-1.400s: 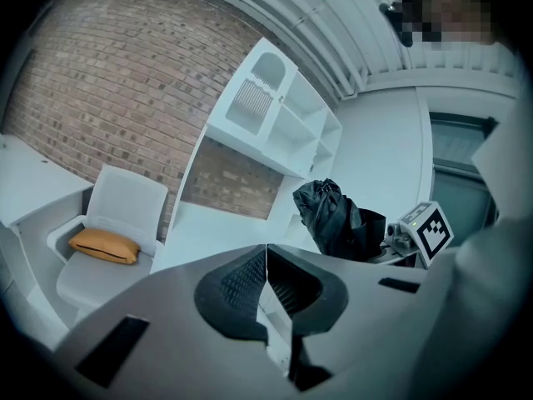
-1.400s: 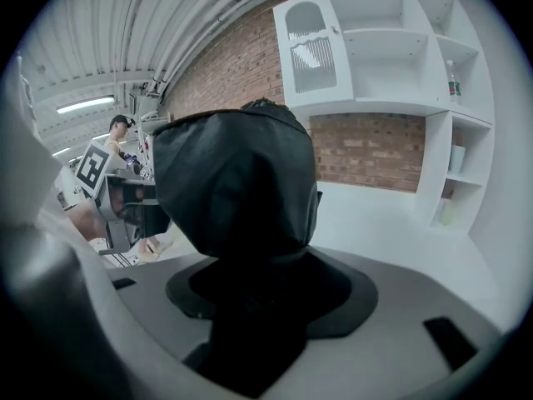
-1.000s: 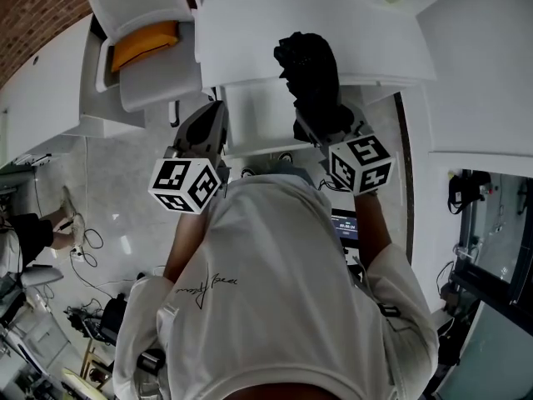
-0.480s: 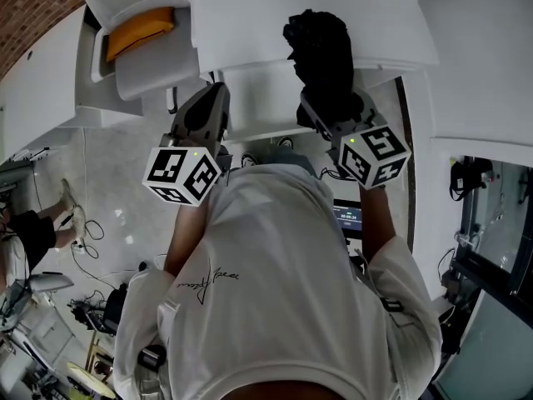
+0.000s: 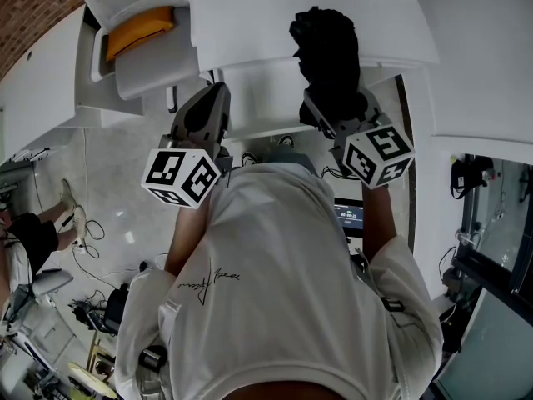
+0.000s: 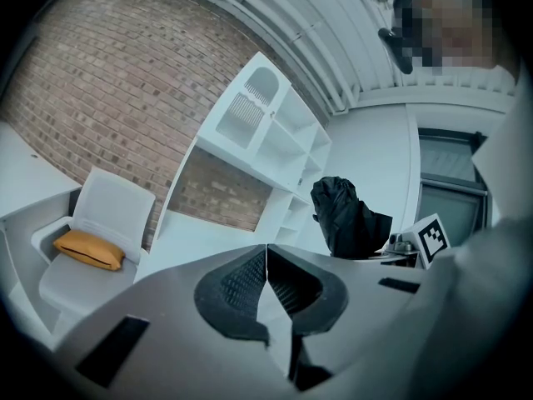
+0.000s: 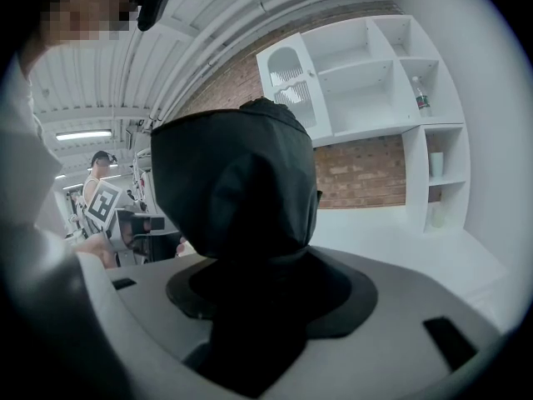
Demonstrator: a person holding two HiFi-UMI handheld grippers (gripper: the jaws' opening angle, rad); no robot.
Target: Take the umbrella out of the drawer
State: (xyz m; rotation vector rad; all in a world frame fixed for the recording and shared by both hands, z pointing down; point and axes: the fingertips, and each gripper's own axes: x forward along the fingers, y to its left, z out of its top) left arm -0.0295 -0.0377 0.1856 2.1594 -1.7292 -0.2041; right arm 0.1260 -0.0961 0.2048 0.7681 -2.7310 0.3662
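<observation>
A folded black umbrella (image 5: pixel 327 57) stands up out of my right gripper (image 5: pixel 333 107), whose jaws are shut on its lower end. In the right gripper view the umbrella (image 7: pixel 237 190) fills the middle and hides the jaw tips. It is held above the open white drawer (image 5: pixel 258 111) under the white tabletop (image 5: pixel 250 32). My left gripper (image 5: pixel 204 119) hangs beside the drawer's left edge, shut and holding nothing; in the left gripper view its ribbed pads (image 6: pixel 250 282) meet, and the umbrella (image 6: pixel 346 219) shows to the right.
A white chair with an orange cushion (image 5: pixel 137 36) stands at the table's left. White shelving (image 7: pixel 366 65) lines a brick wall. Cables lie on the tiled floor (image 5: pixel 108 190) at left. Another person (image 5: pixel 29 236) is at the far left edge.
My right gripper has carried the umbrella a little to the right and upward in the view. The left gripper has barely shifted.
</observation>
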